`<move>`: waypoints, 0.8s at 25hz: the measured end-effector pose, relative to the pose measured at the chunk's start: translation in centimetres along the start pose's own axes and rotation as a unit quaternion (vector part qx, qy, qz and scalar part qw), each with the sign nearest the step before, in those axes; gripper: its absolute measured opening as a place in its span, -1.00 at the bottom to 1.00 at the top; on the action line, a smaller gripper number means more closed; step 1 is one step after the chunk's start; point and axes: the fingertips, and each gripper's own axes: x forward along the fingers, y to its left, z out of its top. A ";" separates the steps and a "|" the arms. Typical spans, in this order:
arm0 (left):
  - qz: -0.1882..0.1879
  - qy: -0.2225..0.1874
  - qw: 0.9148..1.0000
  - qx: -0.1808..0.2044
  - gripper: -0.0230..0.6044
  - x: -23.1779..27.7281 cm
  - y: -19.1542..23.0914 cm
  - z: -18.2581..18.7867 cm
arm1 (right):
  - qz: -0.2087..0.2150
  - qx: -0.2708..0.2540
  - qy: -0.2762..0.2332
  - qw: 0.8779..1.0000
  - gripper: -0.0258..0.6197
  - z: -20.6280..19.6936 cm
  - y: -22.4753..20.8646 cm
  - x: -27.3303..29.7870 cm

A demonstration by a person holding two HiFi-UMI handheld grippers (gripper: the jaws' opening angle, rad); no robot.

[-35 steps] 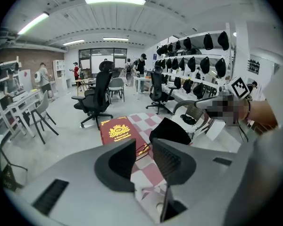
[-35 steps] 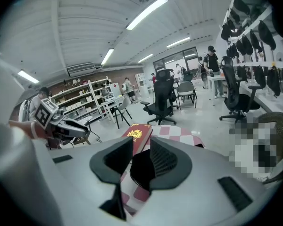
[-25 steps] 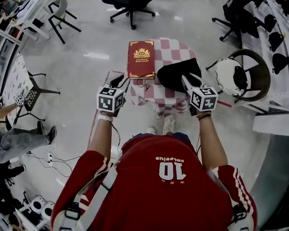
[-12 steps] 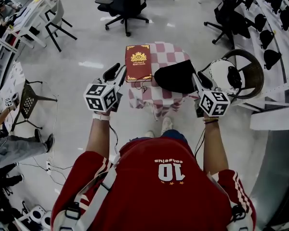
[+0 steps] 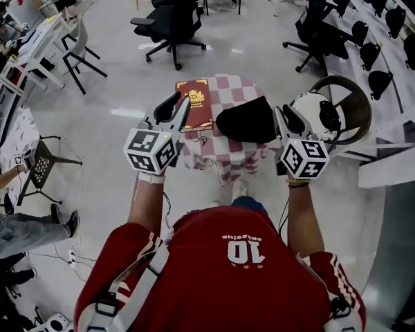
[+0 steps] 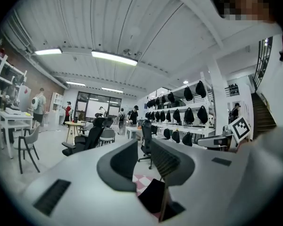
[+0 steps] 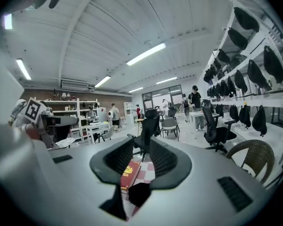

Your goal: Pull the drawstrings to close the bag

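A black drawstring bag (image 5: 245, 120) lies on the right half of a small table with a red-and-white checked cloth (image 5: 229, 88). A red book (image 5: 194, 101) lies on its left half, and a thin dark cord (image 5: 198, 134) trails near the book's front edge. My left gripper (image 5: 174, 108) is held up over the table's left side, well above it, with nothing between its jaws, which have just been closing a little. My right gripper (image 5: 287, 116) hovers beside the bag's right end, open and empty. The bag (image 6: 153, 197) shows low in the left gripper view, and the bag (image 7: 137, 194) and the book (image 7: 129, 172) in the right one.
A round wicker chair (image 5: 356, 102) with a white cushion stands right of the table. Black office chairs (image 5: 169, 23) stand behind it on the pale floor. Shelves of black bags (image 5: 394, 40) line the right wall. People and white desks (image 5: 28, 40) are at far left.
Both grippers have risen from table height and now point level into the room. The bag, book and cord lie where they were.
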 end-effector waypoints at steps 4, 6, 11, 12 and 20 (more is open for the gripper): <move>0.006 -0.029 1.000 0.010 -0.79 -0.3 -1.4 2.0 | -0.016 -0.004 -0.027 0.999 -0.61 2.0 1.0 -1.4; 0.003 -0.034 0.999 0.020 -0.82 -0.4 -2.0 2.8 | -0.018 -0.008 -0.038 0.999 -0.61 3.0 1.5 -2.0; -0.008 -0.036 0.999 0.013 -0.86 -0.2 -2.7 2.8 | -0.025 -0.019 -0.062 0.998 -0.65 4.7 2.5 -2.9; -0.008 -0.036 0.999 0.010 -0.87 -0.3 -2.6 2.8 | -0.025 -0.020 -0.064 0.997 -0.66 4.9 2.7 -3.0; 0.004 -0.036 0.999 0.030 -0.90 -0.6 -2.9 2.8 | -0.035 -0.048 -0.059 0.997 -0.73 4.7 3.2 -3.5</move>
